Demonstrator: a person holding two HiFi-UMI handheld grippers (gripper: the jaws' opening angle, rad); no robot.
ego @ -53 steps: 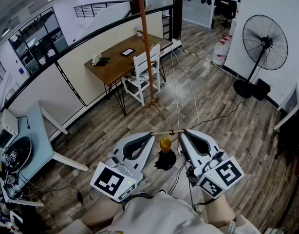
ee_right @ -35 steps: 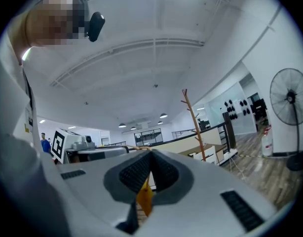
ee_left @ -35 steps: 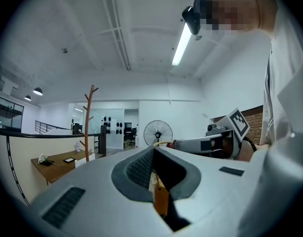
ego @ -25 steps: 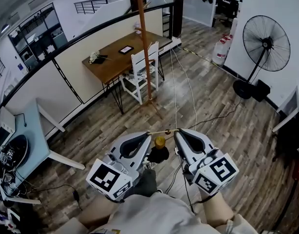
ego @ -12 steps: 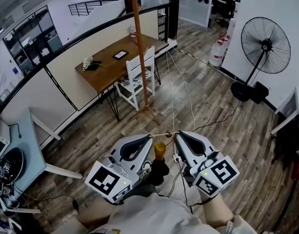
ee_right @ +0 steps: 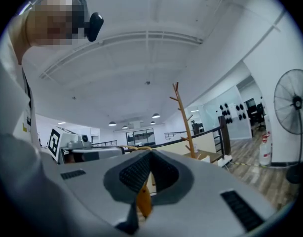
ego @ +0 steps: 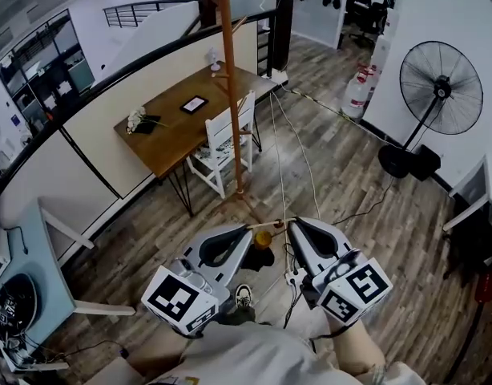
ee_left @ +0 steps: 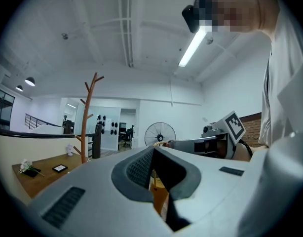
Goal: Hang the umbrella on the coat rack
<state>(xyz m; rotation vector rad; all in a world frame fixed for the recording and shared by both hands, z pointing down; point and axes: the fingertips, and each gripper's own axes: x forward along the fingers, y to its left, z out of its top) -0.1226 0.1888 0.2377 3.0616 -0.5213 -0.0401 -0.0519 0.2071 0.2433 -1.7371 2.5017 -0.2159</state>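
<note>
What worries me most is the thin cord (ego: 270, 220). The left gripper (ego: 248, 225) and the right gripper (ego: 292, 222) are each closed on it at the very tips, and nothing else carries the umbrella (ego: 263, 237). It hangs between them, yellow handle end uppermost, with what looks like its dark body pointing down at the floor (ego: 366, 183). If either gripper slackens, or the two drift apart and pull the cord taut, I judge it could slide out. The umbrella would then drop near my shoe (ego: 242, 295).

The coat rack (ego: 228, 95) stands well ahead of me, just beside the white chair (ego: 222, 143) and the wooden counter (ego: 166, 143). Its branches sit high (the head view cuts them off, but both gripper views show them forking near the top). The lift will therefore be a long one, and a swinging umbrella could knock the pole or miss a branch. Loose cables (ego: 310, 163) cross the floor between me and the rack, so I could trip on the way in.

I hold both grippers low in front of my body, roughly level with each other. They angle inward so the tips nearly meet, with the marker cubes nearest me. Both tilt somewhat upward, since their cameras take in mostly ceiling.
</note>
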